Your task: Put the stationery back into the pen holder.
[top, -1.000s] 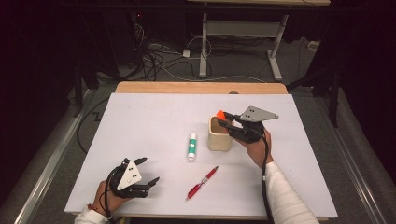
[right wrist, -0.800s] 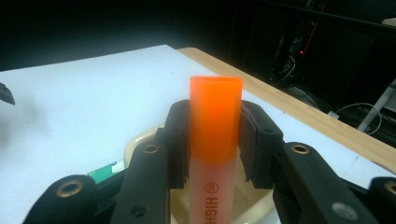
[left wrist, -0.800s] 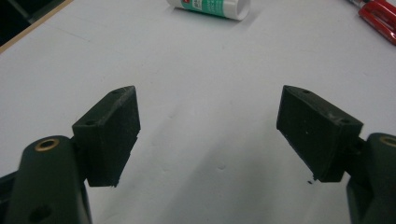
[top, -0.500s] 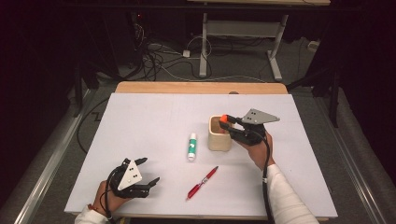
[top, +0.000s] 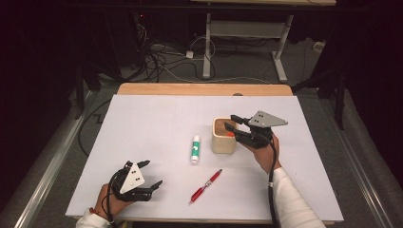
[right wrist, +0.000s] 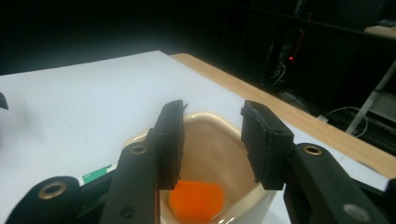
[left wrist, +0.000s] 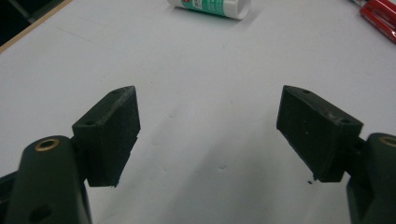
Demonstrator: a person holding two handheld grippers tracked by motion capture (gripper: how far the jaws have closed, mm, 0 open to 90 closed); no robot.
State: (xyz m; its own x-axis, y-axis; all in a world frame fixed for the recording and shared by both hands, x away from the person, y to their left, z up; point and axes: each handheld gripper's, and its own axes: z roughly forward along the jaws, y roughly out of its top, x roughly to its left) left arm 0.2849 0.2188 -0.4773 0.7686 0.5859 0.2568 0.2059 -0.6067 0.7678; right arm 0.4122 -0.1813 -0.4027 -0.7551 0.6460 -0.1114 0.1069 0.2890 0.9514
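A cream cup (top: 223, 142) stands right of the table's middle, and an orange piece (top: 229, 134) lies inside it. My right gripper (top: 231, 122) hovers over the cup's rim. Its jaws have just been opening and nothing is between them. In the right gripper view the orange piece (right wrist: 196, 199) rests on the bottom of the cup (right wrist: 219, 140), below the parted jaws of my right gripper (right wrist: 212, 135). My left gripper (top: 152, 173) rests near the front left edge, open and empty; the left gripper view shows its jaws (left wrist: 208, 126) wide apart over bare white board.
A white and green glue stick (top: 195, 148) lies left of the cup, and a red pen (top: 206, 185) lies in front of it. Both also appear far off in the left gripper view: glue stick (left wrist: 212, 7), pen (left wrist: 380, 16). The white board (top: 142, 123) covers the table.
The orange piece, held at the right gripper's tips above the cup a second ago, now lies inside the cup. The right jaws have spread apart. The left gripper has not moved.
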